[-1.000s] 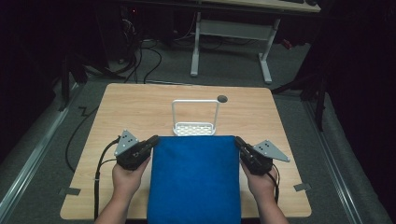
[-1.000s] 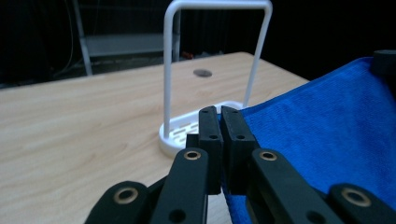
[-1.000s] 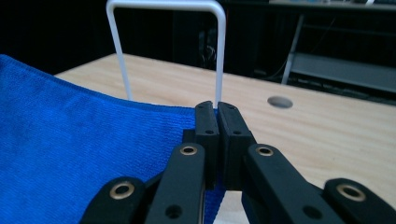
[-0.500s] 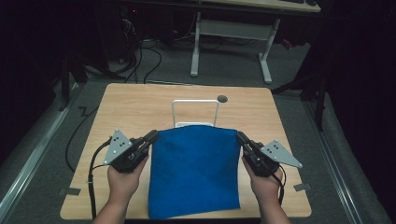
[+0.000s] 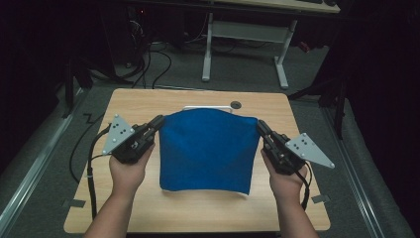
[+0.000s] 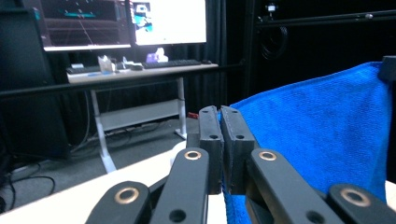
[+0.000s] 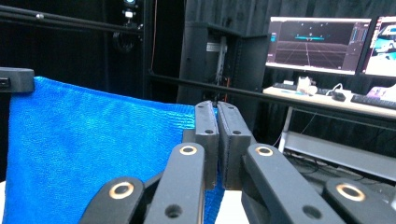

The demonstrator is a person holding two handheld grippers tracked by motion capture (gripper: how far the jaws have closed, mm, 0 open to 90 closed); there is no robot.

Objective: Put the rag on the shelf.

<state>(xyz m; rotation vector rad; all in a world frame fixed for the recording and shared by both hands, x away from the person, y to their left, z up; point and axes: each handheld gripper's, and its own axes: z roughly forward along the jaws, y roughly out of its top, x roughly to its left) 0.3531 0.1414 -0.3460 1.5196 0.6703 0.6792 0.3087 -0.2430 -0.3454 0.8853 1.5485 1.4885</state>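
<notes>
The wooden table (image 5: 148, 99) carries the work, and above its middle a blue cloth (image 5: 205, 148) is held up by its two upper corners, with its lower edge hanging just above or on the near part of the tabletop; which of the two cannot be told. Behind the cloth, toward the far edge, the top bar of a white wire rack (image 5: 207, 107) is seen just over the fabric. The step in hand is judged to be the lifting and spreading of the cloth, probably toward draping it over the rack. The next move is judged to call for the cloth to be carried farther away and up, both corners kept level and taut, until its upper edge passes over the rack's top bar.

At the left, the left gripper (image 5: 157, 122) is clamped on the cloth's upper left corner, its jaws pressed together on the fabric in the left gripper view. At the right, the right gripper (image 5: 260, 126) is pinched likewise on the upper right corner.

Compared with a second ago, the cloth is no longer lying flat on the near half of the table; it has been raised by both hands, and most of the rack is now hidden behind it.
</notes>
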